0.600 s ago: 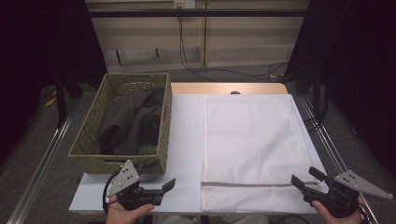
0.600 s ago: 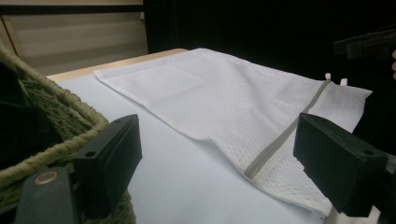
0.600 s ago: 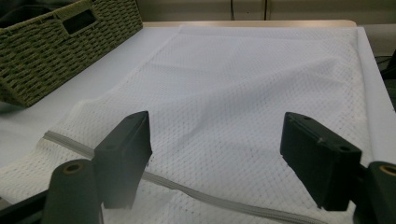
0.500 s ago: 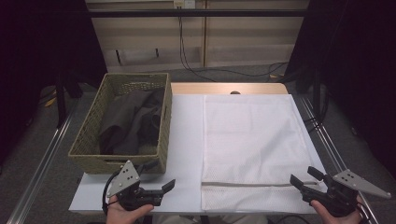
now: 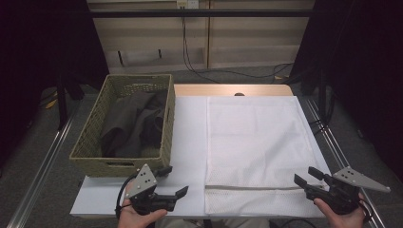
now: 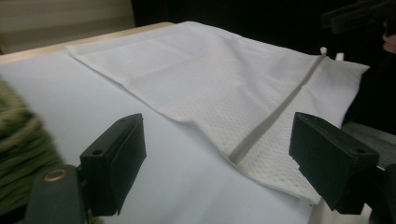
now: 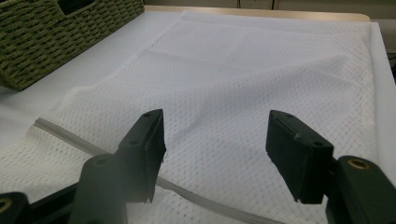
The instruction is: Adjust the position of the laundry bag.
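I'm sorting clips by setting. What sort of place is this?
Probably a lab-style recording bench set up for laundry work: a white mesh laundry bag lies flat on a white-covered table beside a wicker basket of dark clothes.

The wicker basket [image 6: 18,154] is a green blur at the left gripper view's edge; its dark clothes [image 5: 133,126] (how many garments, unclear) lie bunched; the mesh bag [image 7: 261,93] runs past the right gripper view's bottom.
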`<state>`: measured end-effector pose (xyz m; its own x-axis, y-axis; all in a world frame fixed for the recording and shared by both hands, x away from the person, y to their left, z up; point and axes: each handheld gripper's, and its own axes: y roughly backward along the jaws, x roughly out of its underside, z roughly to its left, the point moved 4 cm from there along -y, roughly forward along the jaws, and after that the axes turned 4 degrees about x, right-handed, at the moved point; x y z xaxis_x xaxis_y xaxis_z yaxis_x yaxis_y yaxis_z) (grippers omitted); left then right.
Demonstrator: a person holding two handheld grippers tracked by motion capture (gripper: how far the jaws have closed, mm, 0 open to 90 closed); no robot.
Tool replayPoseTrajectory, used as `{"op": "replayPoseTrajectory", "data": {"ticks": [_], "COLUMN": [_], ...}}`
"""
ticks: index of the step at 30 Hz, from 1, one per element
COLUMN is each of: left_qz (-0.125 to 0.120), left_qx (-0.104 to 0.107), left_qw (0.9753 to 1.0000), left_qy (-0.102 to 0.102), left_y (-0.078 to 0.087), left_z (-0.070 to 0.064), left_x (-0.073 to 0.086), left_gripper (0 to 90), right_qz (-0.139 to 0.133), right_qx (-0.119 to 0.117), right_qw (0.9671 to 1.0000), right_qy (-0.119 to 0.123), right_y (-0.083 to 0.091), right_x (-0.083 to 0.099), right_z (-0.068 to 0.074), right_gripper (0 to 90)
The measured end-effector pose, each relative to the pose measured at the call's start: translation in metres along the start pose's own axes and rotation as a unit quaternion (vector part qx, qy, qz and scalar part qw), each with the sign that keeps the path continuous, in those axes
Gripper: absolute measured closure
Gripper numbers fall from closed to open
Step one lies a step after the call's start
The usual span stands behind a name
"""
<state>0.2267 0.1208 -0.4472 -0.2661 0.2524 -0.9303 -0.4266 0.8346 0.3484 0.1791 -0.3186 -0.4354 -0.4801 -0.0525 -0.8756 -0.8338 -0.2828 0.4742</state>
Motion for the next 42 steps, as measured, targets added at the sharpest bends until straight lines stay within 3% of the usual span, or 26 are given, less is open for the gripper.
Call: {"op": "replayPoseTrajectory", "data": {"ticks": [2,3,4,6,8,10,12,15,16,18,22,23,25,27,30,32,34,36,38,40,42], "left_qz": [0.01,0.01,0.021,0.031,0.03,0.043,0.051,0.057,0.061,0.069,0.07,0.08,0.097,0.116,0.124,0.125,0.121,0.133,0.14,0.152,0.156], "left_qx": [0.003,0.018,0.007,0.014,0.033,0.028,0.042,0.042,0.052,0.045,0.045,0.053,0.045,0.058,0.065,0.059,0.064,0.049,0.047,0.049,0.04], "left_qw": [0.9999,0.9998,0.9998,0.9994,0.9989,0.9986,0.9978,0.9975,0.9968,0.9966,0.9965,0.9953,0.9942,0.9914,0.9901,0.9904,0.9905,0.9899,0.9891,0.9872,0.987], "left_qy": [-0.003,0.001,-0.001,0.003,0.012,0.011,0.008,0.003,-0.006,-0.006,0.014,0.011,0.011,0.018,0.009,0.009,0.016,0.004,0.009,0.003,-0.005], "left_y": [-0.005,-0.008,-0.009,-0.014,-0.018,-0.023,-0.031,-0.04,-0.05,-0.058,-0.071,-0.079,-0.087,-0.094,-0.102,-0.108,-0.115,-0.122,-0.126,-0.128,-0.129], "left_z": [0.0,0.001,0.002,0.004,0.007,0.009,0.011,0.012,0.014,0.017,0.023,0.022,0.023,0.022,0.019,0.019,0.017,0.017,0.016,0.015,0.014], "left_x": [0.0,0.001,0.001,0.001,0.0,-0.001,-0.001,-0.003,-0.004,-0.004,-0.005,-0.004,-0.002,-0.001,-0.001,-0.002,-0.003,-0.002,0.001,0.003,0.005], "left_gripper": [18.4,18.5,19.0,19.8,20.4,24.1,28.6,35.0,38.8,39.2,39.9,39.9,40.1,43.6,55.2,57.3,55.0,48.6,42.6,37.7,36.2], "right_qz": [0.0,0.0,0.0,0.001,0.001,0.006,0.011,0.024,0.031,0.039,0.052,0.054,0.057,0.057,0.055,0.061,0.068,0.086,0.106,0.12,0.129], "right_qx": [-0.005,-0.004,-0.005,-0.003,-0.003,0.0,0.001,0.01,0.012,0.014,0.026,0.026,0.029,0.029,0.027,0.036,0.05,0.062,0.088,0.083,0.091], "right_qw": [1.0,1.0,1.0,1.0,1.0,1.0,0.9999,0.9993,0.999,0.9988,0.998,0.9979,0.9977,0.9979,0.9981,0.9975,0.9964,0.9943,0.9903,0.9891,0.9874], "right_qy": [0.001,0.001,0.002,0.005,0.003,0.003,0.007,0.026,0.031,0.028,0.026,0.024,0.024,0.012,-0.002,-0.006,-0.002,-0.001,0.02,0.017,0.016], "right_y": [-0.001,-0.001,-0.001,-0.004,-0.008,-0.012,-0.017,-0.025,-0.029,-0.037,-0.053,-0.056,-0.061,-0.065,-0.068,-0.072,-0.076,-0.08,-0.084,-0.087,-0.089], "right_x": [-0.001,-0.002,-0.003,-0.005,-0.007,-0.01,-0.012,-0.015,-0.017,-0.018,-0.021,-0.023,-0.026,-0.029,-0.035,-0.036,-0.034,-0.028,-0.02,-0.014,-0.008], "right_z": [0.0,-0.001,-0.002,-0.004,-0.007,-0.009,-0.012,-0.015,-0.017,-0.022,-0.034,-0.036,-0.041,-0.044,-0.048,-0.053,-0.06,-0.065,-0.07,-0.074,-0.079], "right_gripper": [38.4,38.7,39.1,40.0,40.8,41.6,43.3,46.3,48.1,49.4,50.1,50.6,52.6,52.6,54.7,56.1,56.3,55.6,54.0,51.9,50.6]}}
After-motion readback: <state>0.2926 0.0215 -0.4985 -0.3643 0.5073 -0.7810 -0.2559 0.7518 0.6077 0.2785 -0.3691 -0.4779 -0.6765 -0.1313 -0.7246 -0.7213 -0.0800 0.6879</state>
